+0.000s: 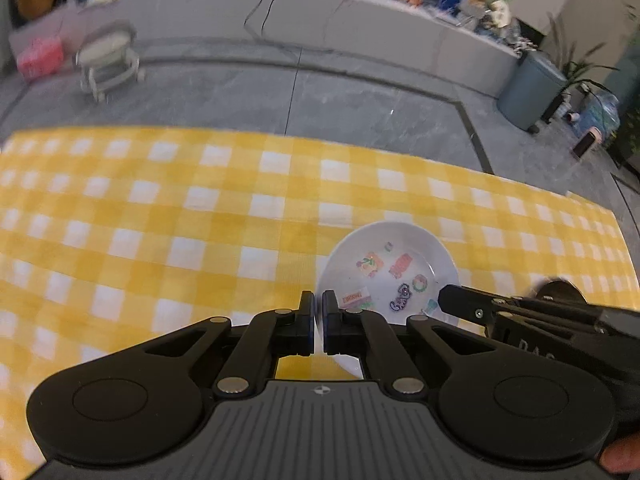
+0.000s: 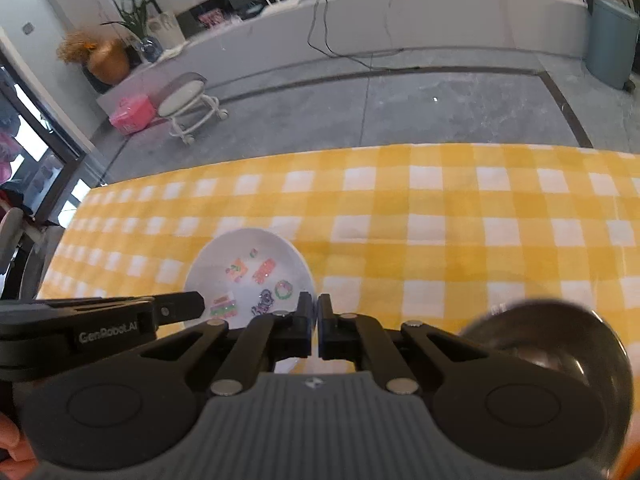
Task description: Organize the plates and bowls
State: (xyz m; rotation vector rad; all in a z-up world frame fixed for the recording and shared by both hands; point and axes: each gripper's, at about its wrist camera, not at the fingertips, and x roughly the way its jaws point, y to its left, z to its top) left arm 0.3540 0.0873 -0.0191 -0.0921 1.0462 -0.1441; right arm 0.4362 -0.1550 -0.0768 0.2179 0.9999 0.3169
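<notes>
My left claw point(image 1: 318, 322) has its two pads pinched down onto the near rim of the shallow white ceramic plate with colourful stickers across its well point(image 1: 390, 276), the thin edge running up between the blue-faced pads. My right claw point(image 2: 318, 326) is likewise narrowed to almost nothing, and from its own camera the plate's right-hand rim seems to sit between its pads, though the lip is too slim there for me to be sure it is truly caught. So the plate lies near the front of the tabletop covered by a yellow-and-white checked cloth point(image 1: 160, 208), with one claw at each side of it. Just off to my right stands a dark, shiny metal bowl point(image 2: 560, 352), close beside the right claw and apart from the plate. I judge the plate to be stiff, fairly light, and glazed smooth, so a grip on the lip alone could slide or let it tip; it would also chip or break if dropped. The rim is the only place to hold it, best with the pads well over the edge and the two holds opposite each other. The bowl looks rigid and hard to damage, yet its curved polished wall is slick, so its upper edge would be the place to pinch.
</notes>
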